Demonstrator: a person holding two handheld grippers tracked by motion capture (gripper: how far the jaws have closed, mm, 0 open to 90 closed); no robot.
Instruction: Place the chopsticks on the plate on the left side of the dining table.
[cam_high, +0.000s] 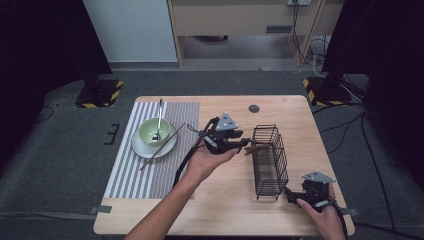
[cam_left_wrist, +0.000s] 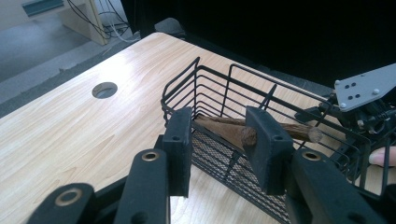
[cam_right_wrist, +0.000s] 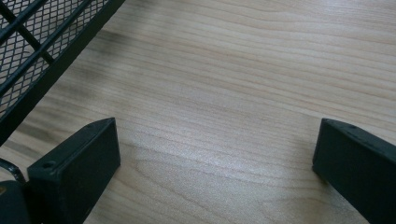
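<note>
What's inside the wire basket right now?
Two brown wooden sticks lie in the wire basket, tips over the near rim between the left gripper's jaws. One black jaw covers part of a stick, and the basket's far end sits behind that jaw.

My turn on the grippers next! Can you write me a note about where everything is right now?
Left gripper: at the wire basket's near end, jaws partly open with a gap; a brown wooden stick lies past them over the basket rim. I cannot tell if a pad touches it.
Right gripper: jaws wide open, nothing between them, over bare table beside the basket.
Done: the stick has reached the basket.
Left: likely the other stick, leaning on the plate under the green bowl, which also holds a spoon.
</note>
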